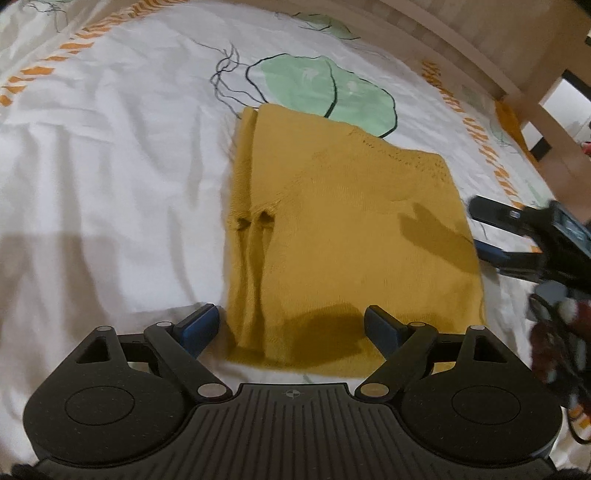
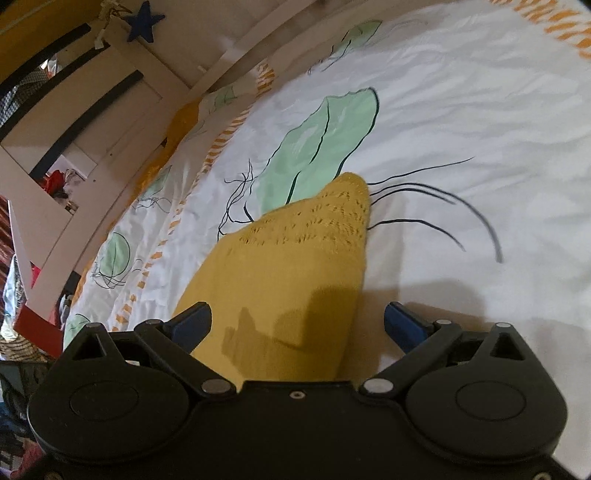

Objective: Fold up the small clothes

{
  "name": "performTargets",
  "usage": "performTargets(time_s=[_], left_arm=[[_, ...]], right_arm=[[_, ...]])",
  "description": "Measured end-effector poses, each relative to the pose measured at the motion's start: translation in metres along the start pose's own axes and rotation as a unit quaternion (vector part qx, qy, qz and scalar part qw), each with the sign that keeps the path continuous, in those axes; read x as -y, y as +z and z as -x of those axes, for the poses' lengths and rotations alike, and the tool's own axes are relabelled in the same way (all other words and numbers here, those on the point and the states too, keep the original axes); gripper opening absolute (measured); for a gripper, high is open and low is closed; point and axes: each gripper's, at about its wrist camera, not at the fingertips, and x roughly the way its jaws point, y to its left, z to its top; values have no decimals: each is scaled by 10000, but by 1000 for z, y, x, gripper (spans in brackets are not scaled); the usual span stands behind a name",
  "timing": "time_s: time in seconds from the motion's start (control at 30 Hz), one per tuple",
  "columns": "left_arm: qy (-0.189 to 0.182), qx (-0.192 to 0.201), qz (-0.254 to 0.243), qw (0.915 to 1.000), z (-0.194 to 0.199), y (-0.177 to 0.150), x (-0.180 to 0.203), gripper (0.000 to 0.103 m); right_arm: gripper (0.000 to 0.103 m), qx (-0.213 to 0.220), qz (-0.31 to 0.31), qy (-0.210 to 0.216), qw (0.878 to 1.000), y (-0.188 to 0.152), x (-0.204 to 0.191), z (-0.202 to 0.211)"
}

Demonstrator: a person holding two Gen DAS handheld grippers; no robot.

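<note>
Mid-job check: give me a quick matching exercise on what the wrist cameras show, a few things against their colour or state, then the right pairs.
Things:
1. knitted garment
2. bedsheet
3. left gripper
4. star

States:
A. dark blue, up on the wall
B. mustard yellow, lying folded on the bed
C. jaws open, holding nothing
D. white with green leaf prints

Pairs: 1-B, 2-D, 3-C, 4-A

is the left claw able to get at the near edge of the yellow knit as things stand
Probably yes: the left claw is open right over the near edge of the yellow knit, with nothing lying between; the right claw sits off to the side.
</note>
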Motion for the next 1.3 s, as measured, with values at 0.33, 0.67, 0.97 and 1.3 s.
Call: performTargets(time_s=[0.33,0.67,0.97,1.3], left_arm=[[-630,-63,-302,9975,-25,15,19,87],[-1174,-125,339,9924,-27,20,3,69],[-1852,-470,1344,9723,-26,24,-19,19],[-2654,-714,1135,9548,18,-5,24,18]], right_arm=[[103,-274,-54,632,9976,21,5,-41],[102,-315,-57,960,9949,21,12,-36],[40,-477,-212,493,9974,18,3,-28],[38,-575,-494,252,9968,-6,-28,52]])
